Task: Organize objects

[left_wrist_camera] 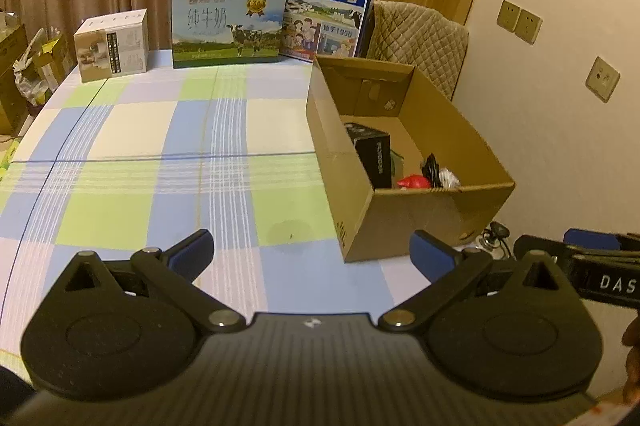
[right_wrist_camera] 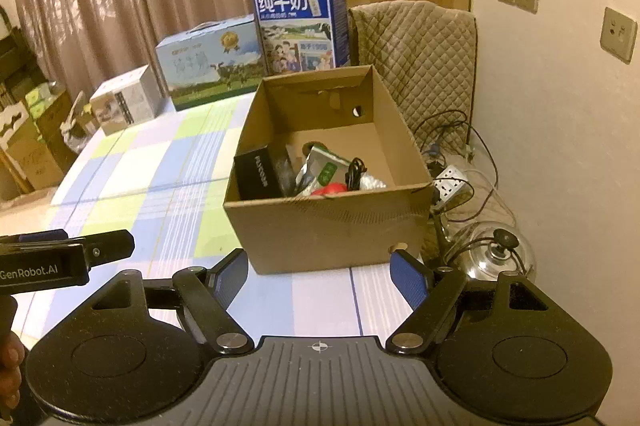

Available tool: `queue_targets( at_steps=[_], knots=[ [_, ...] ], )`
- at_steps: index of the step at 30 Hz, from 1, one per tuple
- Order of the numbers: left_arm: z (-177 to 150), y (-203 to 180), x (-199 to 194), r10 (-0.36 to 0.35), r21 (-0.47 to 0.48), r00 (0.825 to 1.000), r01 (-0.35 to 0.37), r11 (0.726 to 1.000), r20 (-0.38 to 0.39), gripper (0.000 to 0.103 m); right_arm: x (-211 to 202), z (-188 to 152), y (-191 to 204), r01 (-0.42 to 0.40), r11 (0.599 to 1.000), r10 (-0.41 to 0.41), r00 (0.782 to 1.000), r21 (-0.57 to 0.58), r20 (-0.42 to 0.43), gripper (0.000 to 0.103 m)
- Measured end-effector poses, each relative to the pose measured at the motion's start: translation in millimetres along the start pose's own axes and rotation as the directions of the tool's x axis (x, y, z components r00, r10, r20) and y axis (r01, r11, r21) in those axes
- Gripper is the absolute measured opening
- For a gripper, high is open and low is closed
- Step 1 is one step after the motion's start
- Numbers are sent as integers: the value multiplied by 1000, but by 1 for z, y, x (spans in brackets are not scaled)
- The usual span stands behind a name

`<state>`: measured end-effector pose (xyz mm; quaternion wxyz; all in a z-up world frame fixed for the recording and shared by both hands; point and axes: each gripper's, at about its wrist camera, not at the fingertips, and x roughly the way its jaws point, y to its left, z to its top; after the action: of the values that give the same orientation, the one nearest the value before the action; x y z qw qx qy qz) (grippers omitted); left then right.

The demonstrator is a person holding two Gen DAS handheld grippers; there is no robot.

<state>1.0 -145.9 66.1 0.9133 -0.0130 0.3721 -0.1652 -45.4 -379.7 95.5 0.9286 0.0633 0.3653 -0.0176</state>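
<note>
Cardboard box [right_wrist_camera: 320,222] sits at the table's [left_wrist_camera: 160,146] right edge, holding a black carton [right_wrist_camera: 258,178] (likely light, rigid; grip its flat sides). Left gripper [left_wrist_camera: 312,258] and right gripper [right_wrist_camera: 316,278] both gape empty.

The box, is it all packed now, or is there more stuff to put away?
Looks nearly done. The box already holds a black carton, a foil pouch, something red and a black cable. Nothing is in hand: the left gripper and right gripper are both open and empty. The tablecloth shows no loose items, only three cartons at the back.
</note>
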Motion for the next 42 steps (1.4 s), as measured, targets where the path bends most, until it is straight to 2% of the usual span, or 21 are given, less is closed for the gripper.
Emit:
queue_targets(
  at_steps=[11,42],
  knots=[
    [-16,10,-4,9,-4,999,-9,1000,-34,102,-2,-6,10,-8,1000,8,1000,-23,-27,75],
    [-19,6,2,-2,11,999,3,1000,-48,102,3,-9,12,-16,1000,15,999,-20,-37,75]
  ],
)
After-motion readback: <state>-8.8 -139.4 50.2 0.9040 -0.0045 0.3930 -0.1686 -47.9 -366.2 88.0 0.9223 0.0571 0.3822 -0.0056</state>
